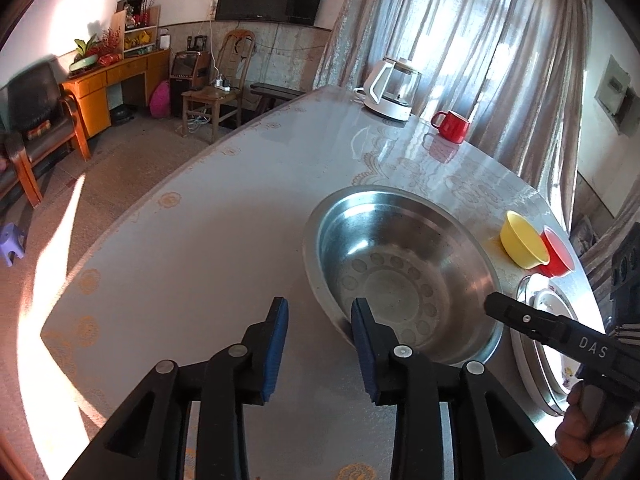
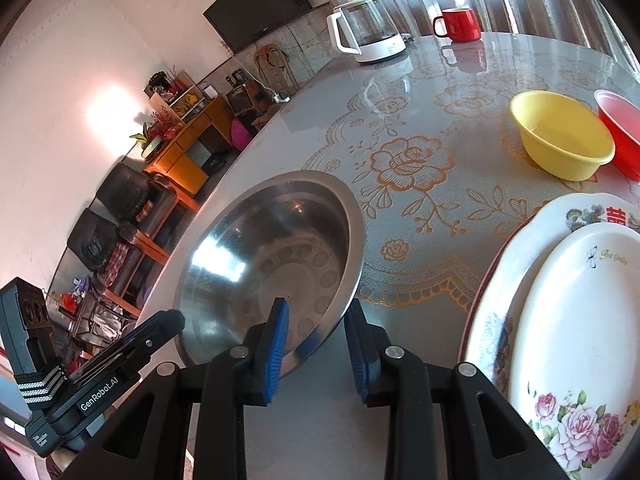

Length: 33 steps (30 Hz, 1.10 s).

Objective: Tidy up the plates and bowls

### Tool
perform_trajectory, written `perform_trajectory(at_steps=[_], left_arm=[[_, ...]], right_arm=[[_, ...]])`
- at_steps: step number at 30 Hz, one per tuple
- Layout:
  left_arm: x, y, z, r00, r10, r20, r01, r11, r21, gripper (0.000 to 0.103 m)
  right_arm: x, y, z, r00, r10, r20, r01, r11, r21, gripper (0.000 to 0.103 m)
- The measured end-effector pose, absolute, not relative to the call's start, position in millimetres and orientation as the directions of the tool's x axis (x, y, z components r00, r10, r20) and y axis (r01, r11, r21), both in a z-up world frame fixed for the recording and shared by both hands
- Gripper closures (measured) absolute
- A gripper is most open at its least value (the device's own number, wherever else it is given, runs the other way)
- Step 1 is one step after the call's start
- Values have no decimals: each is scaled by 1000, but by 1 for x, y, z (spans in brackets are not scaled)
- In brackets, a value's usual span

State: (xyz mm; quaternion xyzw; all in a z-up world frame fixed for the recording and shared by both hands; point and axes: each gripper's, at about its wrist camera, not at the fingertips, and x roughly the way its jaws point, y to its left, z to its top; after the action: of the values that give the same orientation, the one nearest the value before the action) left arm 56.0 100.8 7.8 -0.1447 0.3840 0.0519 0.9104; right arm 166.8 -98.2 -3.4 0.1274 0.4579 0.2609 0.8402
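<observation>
A steel basin stands upright on the patterned table. My left gripper straddles its near left rim: one pad is over the bowl, the other over the table, and neither pad presses. My right gripper straddles the opposite rim the same way, with gaps on both sides, so both are open. Each gripper shows in the other's view, the right gripper and the left gripper. A yellow bowl and a red bowl sit beyond. A white plate lies on a floral plate.
A white and glass kettle and a red mug stand at the table's far side by the curtain. The table's curved edge runs just left of the basin. Chairs, a cabinet and a wall television are across the room.
</observation>
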Motion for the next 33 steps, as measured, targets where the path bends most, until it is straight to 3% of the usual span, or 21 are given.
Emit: perform_trajectory(at_steps=[7,10,22,26,33], left_arm=[[51,111,9,702,26,-712,-246,947,-208,66],[49,118,4,690,30,-723,-260,943,-209,57],[42,138,6,688,63,-723,-311,926,-215,57],[52,126,21,717,31,-697,-254,942,-219,57],[94,67,42,719,-132,-682,-61,966,-252,58]], right_arm=[[164,-116,6,481,571,-665,-302,820,485,72],[166,-125,9,499,568,-655,-288,821,493,72],[174,-205,12,601,488,-634,-114,837,536,72],[179,-234,13,632,451,-630,-45,833,551,72],[197,-270,15,679,377,-629,50,832,553,74]])
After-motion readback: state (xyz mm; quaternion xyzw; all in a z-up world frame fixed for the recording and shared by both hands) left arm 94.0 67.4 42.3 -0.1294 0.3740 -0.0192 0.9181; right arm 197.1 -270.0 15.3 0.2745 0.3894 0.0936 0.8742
